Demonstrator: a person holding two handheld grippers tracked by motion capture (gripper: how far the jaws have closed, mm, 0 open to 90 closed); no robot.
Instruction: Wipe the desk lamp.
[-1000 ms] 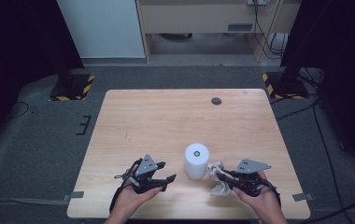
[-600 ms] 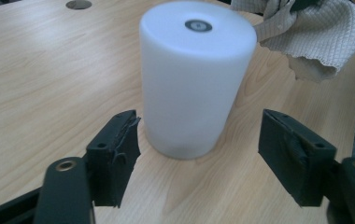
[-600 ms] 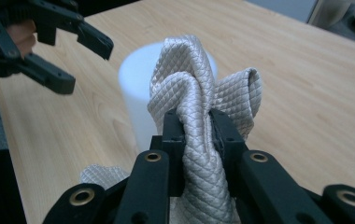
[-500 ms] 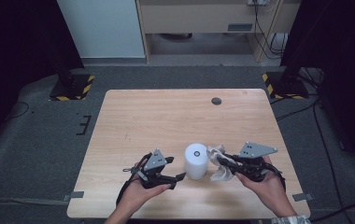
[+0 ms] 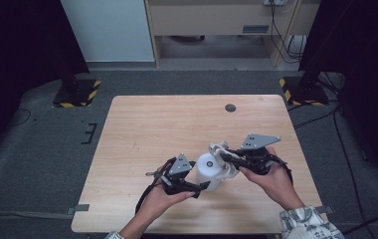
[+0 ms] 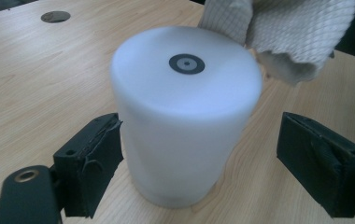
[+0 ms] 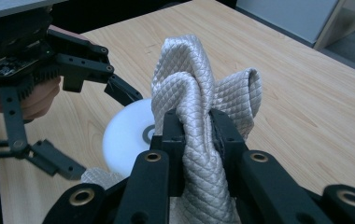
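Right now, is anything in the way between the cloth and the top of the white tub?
Nothing visible. The right tool is shut on the cloth, which hangs just above the white tub. The tub's top is bare. The left tool sits open around its sides, lower down, with a gap at one jaw.

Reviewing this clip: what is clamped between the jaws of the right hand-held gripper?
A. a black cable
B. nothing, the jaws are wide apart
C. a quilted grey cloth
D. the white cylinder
C. In the right gripper view the right hand-held gripper has its jaws pinched on the quilted grey cloth, bunched up above the white cylinder, which stands on the table.
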